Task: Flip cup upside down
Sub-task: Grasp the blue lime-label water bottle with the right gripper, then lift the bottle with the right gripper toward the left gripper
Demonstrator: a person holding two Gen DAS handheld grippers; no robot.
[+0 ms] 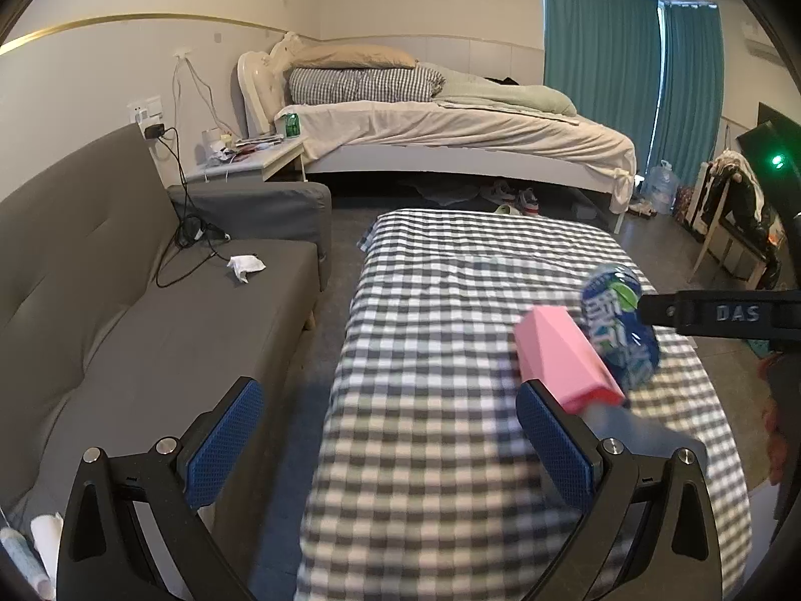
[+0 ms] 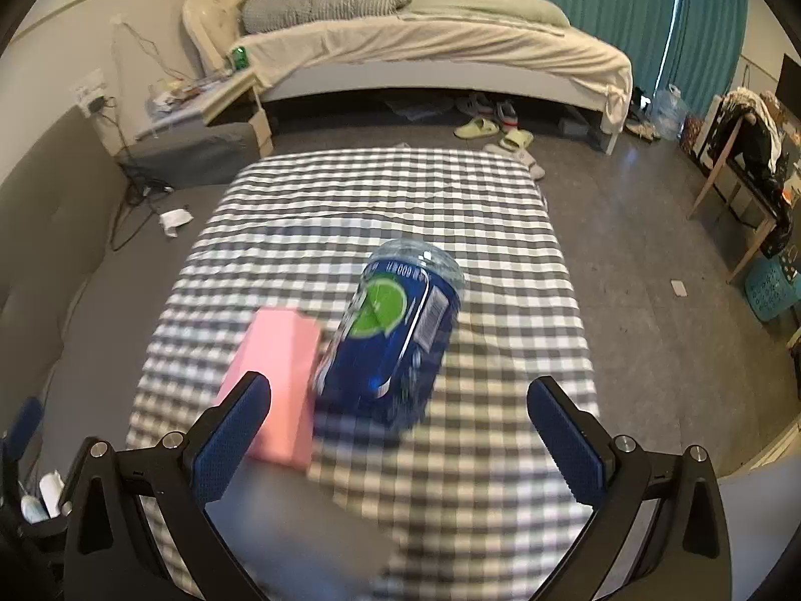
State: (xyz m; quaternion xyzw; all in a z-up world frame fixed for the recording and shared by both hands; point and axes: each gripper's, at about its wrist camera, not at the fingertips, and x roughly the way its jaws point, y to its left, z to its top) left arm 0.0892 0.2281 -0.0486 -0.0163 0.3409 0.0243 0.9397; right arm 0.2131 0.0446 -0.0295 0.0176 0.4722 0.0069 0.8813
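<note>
The cup (image 2: 395,335) is a clear plastic one wrapped in a blue label with a green lime. It leans on the checked tablecloth (image 2: 400,190), blurred, and I cannot tell which end is up. A pink box (image 2: 275,380) lies just left of it. My right gripper (image 2: 400,385) is open, its fingers wide apart on either side of the cup's near end without touching it. In the left wrist view the cup (image 1: 621,320) sits behind the pink box (image 1: 565,355). My left gripper (image 1: 388,395) is open and holds nothing. A black finger (image 1: 701,313) of the right gripper reaches the cup from the right.
A grey sofa (image 1: 150,300) runs along the table's left side, and a bed (image 1: 450,125) stands beyond the far end. Slippers (image 2: 480,127) lie on the floor there. A wooden chair (image 2: 741,175) and a teal basket (image 2: 771,290) are at the right. A blurred grey shape (image 2: 300,526) lies near the pink box.
</note>
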